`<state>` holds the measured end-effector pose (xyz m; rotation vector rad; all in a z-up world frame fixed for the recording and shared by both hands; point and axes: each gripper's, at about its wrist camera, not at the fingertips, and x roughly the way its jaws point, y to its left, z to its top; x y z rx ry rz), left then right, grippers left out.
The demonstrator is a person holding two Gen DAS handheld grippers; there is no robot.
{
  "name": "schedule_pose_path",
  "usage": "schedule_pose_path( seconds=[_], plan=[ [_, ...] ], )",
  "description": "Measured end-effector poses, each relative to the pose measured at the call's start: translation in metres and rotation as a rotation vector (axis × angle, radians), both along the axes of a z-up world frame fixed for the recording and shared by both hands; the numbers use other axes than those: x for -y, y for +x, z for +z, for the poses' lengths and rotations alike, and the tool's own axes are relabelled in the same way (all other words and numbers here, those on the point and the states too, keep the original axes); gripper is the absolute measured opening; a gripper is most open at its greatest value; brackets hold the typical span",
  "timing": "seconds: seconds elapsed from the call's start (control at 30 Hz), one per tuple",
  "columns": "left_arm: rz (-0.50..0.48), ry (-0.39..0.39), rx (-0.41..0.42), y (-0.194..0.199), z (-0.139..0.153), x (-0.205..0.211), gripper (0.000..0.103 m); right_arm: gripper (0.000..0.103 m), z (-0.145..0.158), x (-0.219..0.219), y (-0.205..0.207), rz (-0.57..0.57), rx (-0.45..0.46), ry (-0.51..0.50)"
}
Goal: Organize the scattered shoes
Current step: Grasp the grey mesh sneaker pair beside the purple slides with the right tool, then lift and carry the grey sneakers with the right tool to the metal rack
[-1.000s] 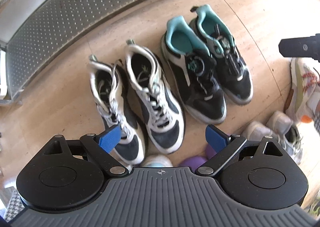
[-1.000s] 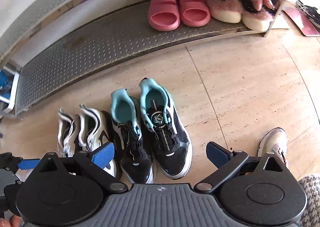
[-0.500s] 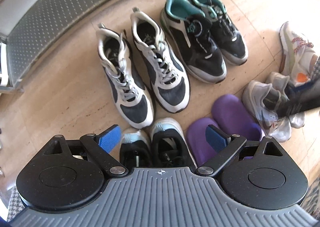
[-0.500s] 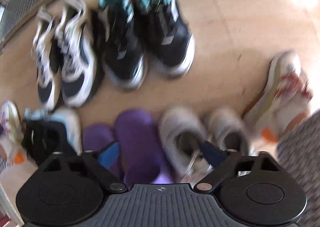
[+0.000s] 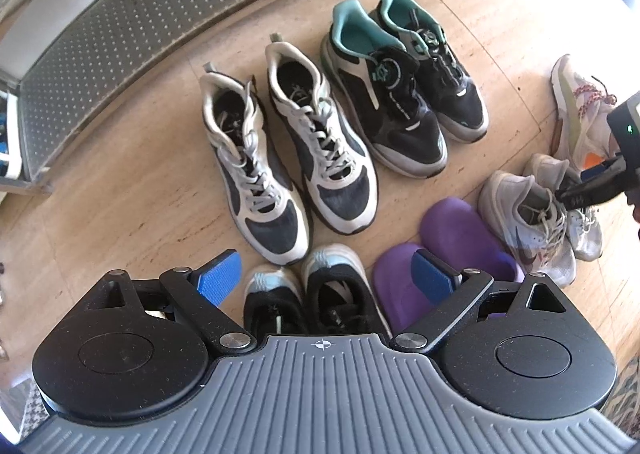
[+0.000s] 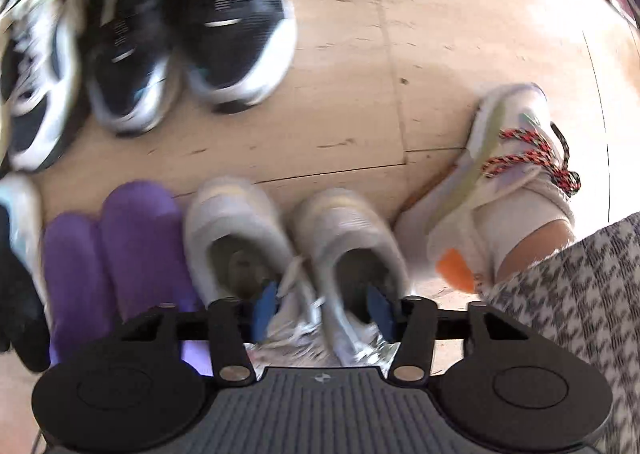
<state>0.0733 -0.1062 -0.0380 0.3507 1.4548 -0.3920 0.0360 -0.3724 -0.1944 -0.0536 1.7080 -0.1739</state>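
Our right gripper (image 6: 320, 306) closing, one finger inside each of pale grey sneaker pair (image 6: 244, 230), inner walls between. Our left gripper (image 5: 326, 278) wide, empty above black sneakers (image 5: 320, 302).

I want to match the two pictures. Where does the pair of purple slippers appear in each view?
Left wrist view: the purple slippers lie at lower right, partly behind the right finger of the left tool.
Right wrist view: the purple slippers lie at lower left, just left of the pair of white sneakers.
Shared landmark: the black sneakers with teal lining, farther up in both views.
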Motion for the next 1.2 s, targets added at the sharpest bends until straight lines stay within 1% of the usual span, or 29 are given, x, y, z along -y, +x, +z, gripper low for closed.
schedule_pose_path(
  seconds=[0.1,0.13,0.2,0.3,0.33,0.4,0.47,0.5,0.53,0.63,0.7,0.77,0.87,0.93,1.0,1.03,1.13,1.2],
  plan=[
    [-0.015,0.005,-0.014,0.003,-0.006,0.011,0.095,0.045,-0.014,0.012,0.008,-0.058,-0.032,0.063],
    [-0.022,0.006,-0.02,0.004,-0.008,0.015,0.095,0.047,-0.02,0.014,0.009,-0.068,-0.045,0.082],
    [-0.032,0.007,-0.028,0.005,-0.01,0.02,0.095,0.048,-0.033,0.014,0.01,-0.075,-0.071,0.108],
    [-0.052,0.012,-0.049,0.007,-0.017,0.032,0.095,0.048,-0.05,0.01,0.007,-0.061,-0.084,0.108],
    [-0.056,0.014,-0.055,0.008,-0.019,0.034,0.095,0.05,-0.056,0.008,0.006,-0.053,-0.083,0.104],
    [-0.059,0.017,-0.063,0.01,-0.022,0.037,0.095,0.054,-0.069,0.001,0.003,-0.025,-0.059,0.084],
    [-0.059,0.021,-0.067,0.012,-0.024,0.038,0.095,0.054,-0.071,-0.004,0.002,0.011,-0.032,0.08],
    [-0.059,0.022,-0.067,0.013,-0.024,0.038,0.095,0.043,-0.068,-0.006,0.002,0.013,-0.021,0.084],
    [-0.059,0.024,-0.065,0.016,-0.024,0.037,0.095,0.038,-0.065,-0.007,0.002,0.004,-0.01,0.092],
    [-0.045,0.02,-0.043,0.021,-0.018,0.035,0.095,0.032,-0.04,-0.007,-0.003,-0.058,0.06,0.088],
    [-0.032,0.006,-0.015,0.023,-0.009,0.033,0.095,0.028,-0.01,-0.003,-0.007,-0.103,0.134,0.063],
    [-0.026,-0.012,0.006,0.022,-0.002,0.031,0.095,0.026,0.015,0.001,-0.006,-0.144,0.204,0.045],
    [-0.003,-0.028,0.031,0.023,0.005,0.027,0.095,0.025,0.063,0.009,-0.006,-0.26,0.329,0.084],
    [0.015,-0.034,0.045,0.026,0.009,0.024,0.095,0.024,0.095,0.008,-0.005,-0.296,0.419,0.11],
    [0.037,-0.043,0.061,0.029,0.014,0.021,0.095,0.024,0.136,0.0,0.004,-0.274,0.524,0.137],
    [0.045,-0.048,0.068,0.03,0.017,0.019,0.095,0.024,0.156,-0.006,0.012,-0.241,0.574,0.142],
    [0.074,-0.065,0.081,0.037,0.025,0.016,0.095,0.024,0.196,-0.022,0.039,-0.144,0.663,0.132],
    [0.092,-0.084,0.083,0.042,0.03,0.015,0.095,0.024,0.22,-0.033,0.069,-0.076,0.71,0.127]
  ],
)
